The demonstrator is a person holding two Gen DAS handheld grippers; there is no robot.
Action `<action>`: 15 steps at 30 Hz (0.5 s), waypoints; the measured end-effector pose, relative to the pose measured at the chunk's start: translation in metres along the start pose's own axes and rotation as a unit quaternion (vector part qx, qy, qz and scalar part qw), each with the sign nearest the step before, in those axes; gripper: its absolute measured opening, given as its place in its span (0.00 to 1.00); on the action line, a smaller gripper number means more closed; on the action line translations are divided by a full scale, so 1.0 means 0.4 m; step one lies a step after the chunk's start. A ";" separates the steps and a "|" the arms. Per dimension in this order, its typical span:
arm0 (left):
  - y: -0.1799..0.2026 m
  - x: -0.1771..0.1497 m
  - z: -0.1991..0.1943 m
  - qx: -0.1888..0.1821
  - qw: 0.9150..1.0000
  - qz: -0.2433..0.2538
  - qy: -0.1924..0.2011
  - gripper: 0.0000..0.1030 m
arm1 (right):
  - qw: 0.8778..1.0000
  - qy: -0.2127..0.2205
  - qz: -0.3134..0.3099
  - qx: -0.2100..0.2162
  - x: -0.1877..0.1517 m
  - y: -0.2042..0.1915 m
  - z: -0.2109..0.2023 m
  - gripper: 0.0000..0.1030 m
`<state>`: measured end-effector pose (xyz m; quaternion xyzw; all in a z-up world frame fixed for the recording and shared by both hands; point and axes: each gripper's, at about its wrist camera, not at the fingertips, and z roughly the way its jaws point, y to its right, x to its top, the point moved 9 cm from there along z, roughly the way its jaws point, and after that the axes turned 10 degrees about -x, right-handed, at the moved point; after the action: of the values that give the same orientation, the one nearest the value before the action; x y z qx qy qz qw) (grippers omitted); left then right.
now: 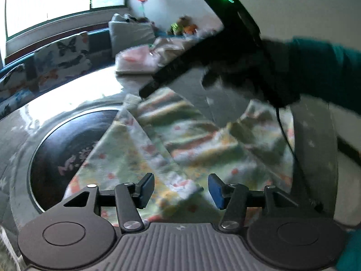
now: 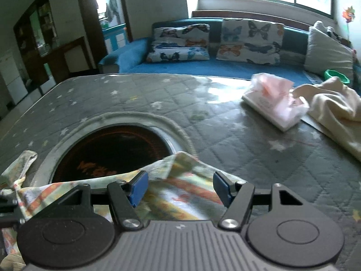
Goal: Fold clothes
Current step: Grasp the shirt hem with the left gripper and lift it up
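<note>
**Both grippers spread over a rumpled printed garment**

I am looking down on the grey quilted, star-dotted table cover (image 2: 225,117), with its round cut-out showing a dark glass hob plate (image 2: 112,149). The pale printed garment with orange, green and yellow stripes and small flowers (image 1: 180,140) is lying on that cover on the near side, one flap draping over the rim of the dark plate. It is lying part-doubled: one diagonal layer is crossing another and a narrow tail is trailing off toward the left. It looks thin and limp. From this alone I cannot say whether the folding is well along or only under way.

What is worrying me most is the slick dark plate. Cloth dragged across it may slide and let the creases fall open. Thin layers are also easy to pinch singly, so one ply could lift while the rest stays down. The black cable hanging from the right-hand unit could snag the fabric too.

I am holding the left gripper (image 1: 181,190) wide open, gripping nothing, with the cloth lying below its blue pads. The right gripper (image 2: 180,188) is likewise spread wide and empty above the striped part.

Farther off, a cream cloth (image 2: 334,103) and a pink plastic-wrapped packet (image 2: 275,103) are resting near the table's far right edge.
</note>
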<state>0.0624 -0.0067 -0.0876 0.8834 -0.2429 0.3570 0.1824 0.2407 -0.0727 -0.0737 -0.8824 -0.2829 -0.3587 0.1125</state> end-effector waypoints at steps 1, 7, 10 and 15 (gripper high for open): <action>0.002 -0.006 0.012 0.003 1.000 0.009 -0.010 0.55 | 1.000 -0.001 0.003 -0.004 -0.005 0.013 -0.003 0.63; -0.006 -0.019 0.042 0.000 0.999 0.035 -0.035 0.37 | 1.000 -0.005 0.009 -0.010 -0.024 0.047 -0.002 0.63; -0.029 -0.004 0.036 -0.005 0.999 0.028 -0.034 0.16 | 1.000 -0.006 0.012 -0.012 -0.029 0.056 -0.001 0.63; -0.117 0.045 -0.002 0.041 0.999 0.020 -0.011 0.09 | 1.000 -0.004 0.009 -0.009 -0.027 0.051 -0.001 0.63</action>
<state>0.0994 0.0263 -0.0809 0.8892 -0.2474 0.3600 0.1360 0.2460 -0.0941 -0.0808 -0.8873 -0.2717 -0.3571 0.1069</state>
